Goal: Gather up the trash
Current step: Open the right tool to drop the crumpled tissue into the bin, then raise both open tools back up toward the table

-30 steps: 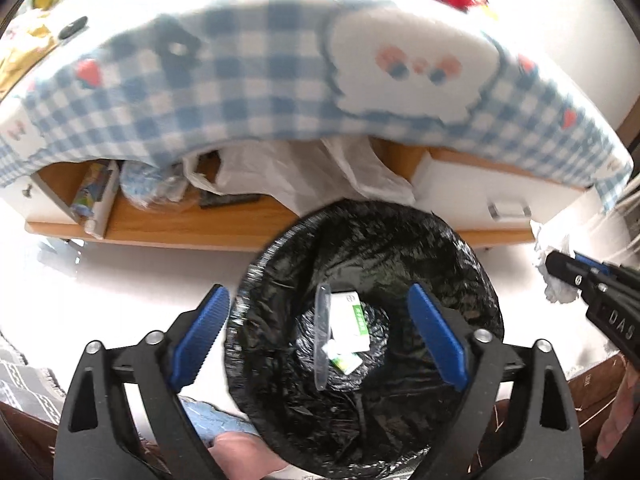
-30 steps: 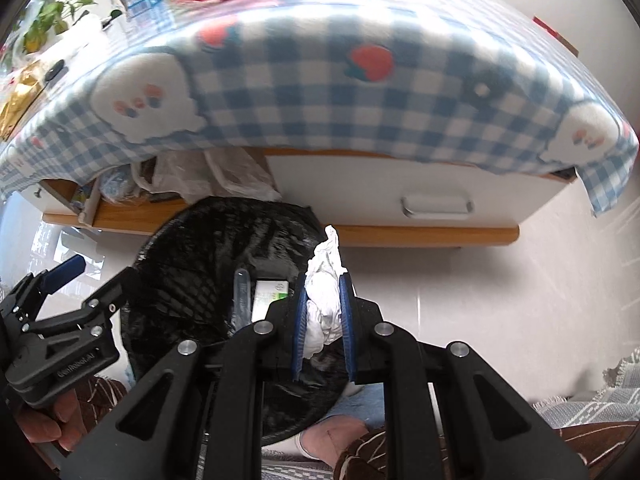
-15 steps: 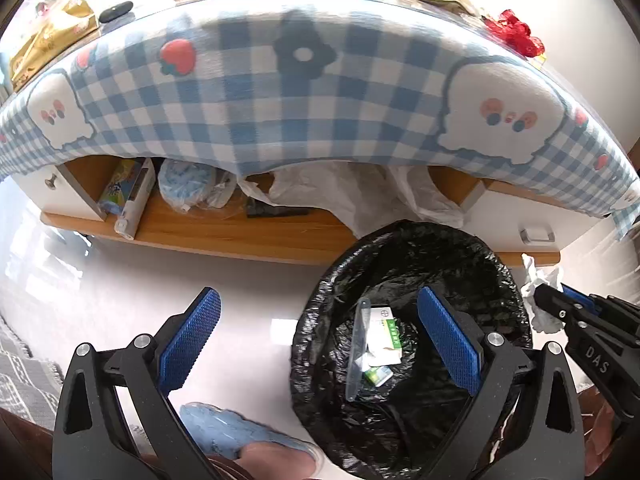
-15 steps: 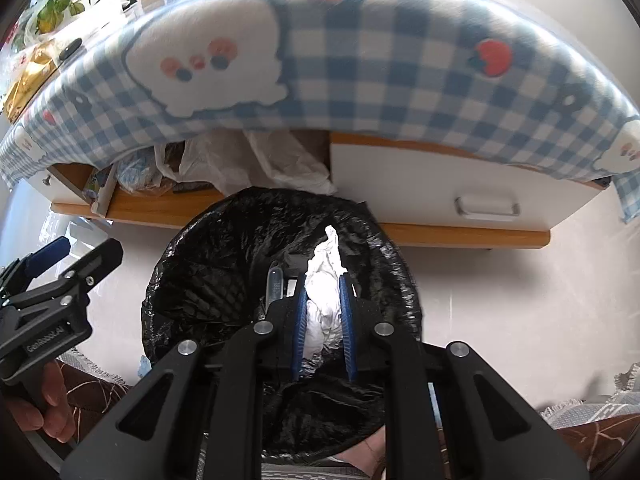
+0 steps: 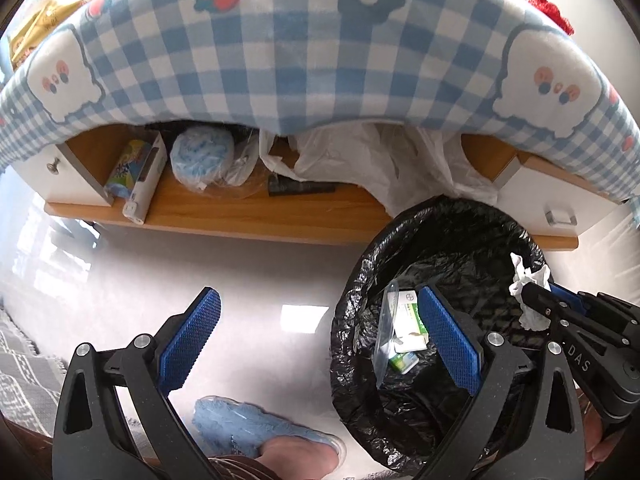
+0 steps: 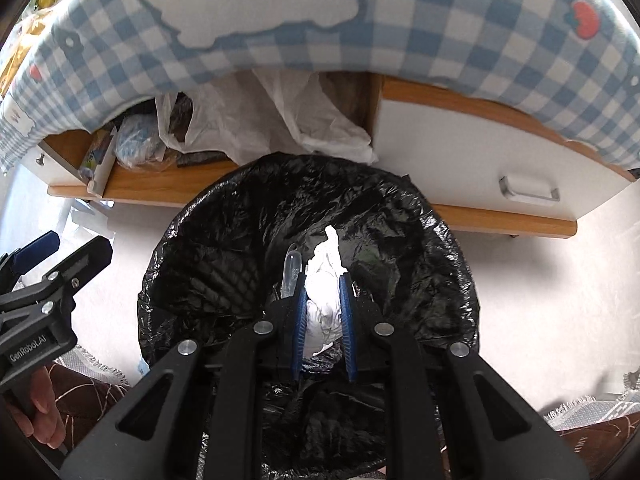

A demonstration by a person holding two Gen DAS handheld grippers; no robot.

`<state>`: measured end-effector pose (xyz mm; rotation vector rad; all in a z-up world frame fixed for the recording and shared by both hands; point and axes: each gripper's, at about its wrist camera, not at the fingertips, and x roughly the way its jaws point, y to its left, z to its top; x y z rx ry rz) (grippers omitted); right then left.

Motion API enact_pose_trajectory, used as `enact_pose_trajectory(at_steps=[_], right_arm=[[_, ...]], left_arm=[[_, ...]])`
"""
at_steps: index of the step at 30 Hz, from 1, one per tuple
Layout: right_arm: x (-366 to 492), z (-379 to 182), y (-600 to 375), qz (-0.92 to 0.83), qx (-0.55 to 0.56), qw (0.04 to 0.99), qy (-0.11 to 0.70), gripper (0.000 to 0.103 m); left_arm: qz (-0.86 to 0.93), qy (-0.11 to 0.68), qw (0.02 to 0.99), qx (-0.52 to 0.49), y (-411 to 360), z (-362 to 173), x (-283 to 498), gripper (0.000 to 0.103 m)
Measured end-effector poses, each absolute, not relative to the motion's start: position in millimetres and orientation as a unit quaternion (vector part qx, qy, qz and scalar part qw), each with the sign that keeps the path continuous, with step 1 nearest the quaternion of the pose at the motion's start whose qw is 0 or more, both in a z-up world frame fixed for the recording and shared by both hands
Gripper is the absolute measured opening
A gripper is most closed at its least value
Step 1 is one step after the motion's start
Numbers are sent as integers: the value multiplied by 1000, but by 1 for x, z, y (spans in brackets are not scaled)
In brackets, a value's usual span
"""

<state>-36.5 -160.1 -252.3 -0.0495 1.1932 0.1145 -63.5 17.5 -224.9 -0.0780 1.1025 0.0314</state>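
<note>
Right gripper [image 6: 323, 312] clamped on crumpled white tissue [image 6: 324, 292], pointing down over open mouth of black-lined bin [image 6: 200, 256]; bin directly beneath, drop needs release only. Left gripper [image 5: 320, 344] open, empty, off bin's left rim.

One lined bin [image 6: 224, 240]; one tissue wad [image 6: 324, 292]; perhaps three discarded items [image 5: 404, 328].

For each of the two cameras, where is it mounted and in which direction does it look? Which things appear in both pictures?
Left wrist: sits on the open left gripper, looks steeply down at the floor, shelf and black-lined trash bin; a blue slipper shows.
Right wrist: sits on the right gripper, shut on a crumpled white tissue, looks down into the bin; a hand shows.
Shared: the bin, tissue, blue checked tablecloth, each other's gripper.
</note>
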Motion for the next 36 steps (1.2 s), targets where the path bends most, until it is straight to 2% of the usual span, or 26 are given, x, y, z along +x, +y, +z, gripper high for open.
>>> enact_pose_trajectory(at_steps=[10,20,24,30,36], right_arm=[[-36,-257,-155,55,-28,826,561,18],[-37,-239,-163,49,-27,841,538,49],[-38,-224,-167,46,-37,852,521,67],[-37,-194,-177,42,-34,869,492,84],[-38,-163,-183,42,-28,885,463,94]], left_arm=[[11,528,848,-43,16,-231,-61,97],[6,522,852,-44,9,-223,-59,97],[4,513,857,-42,4,-213,-59,97],[-6,491,870,-55,2,-184,-57,97],[-9,465,884,-43,-2,-150,-55,97]])
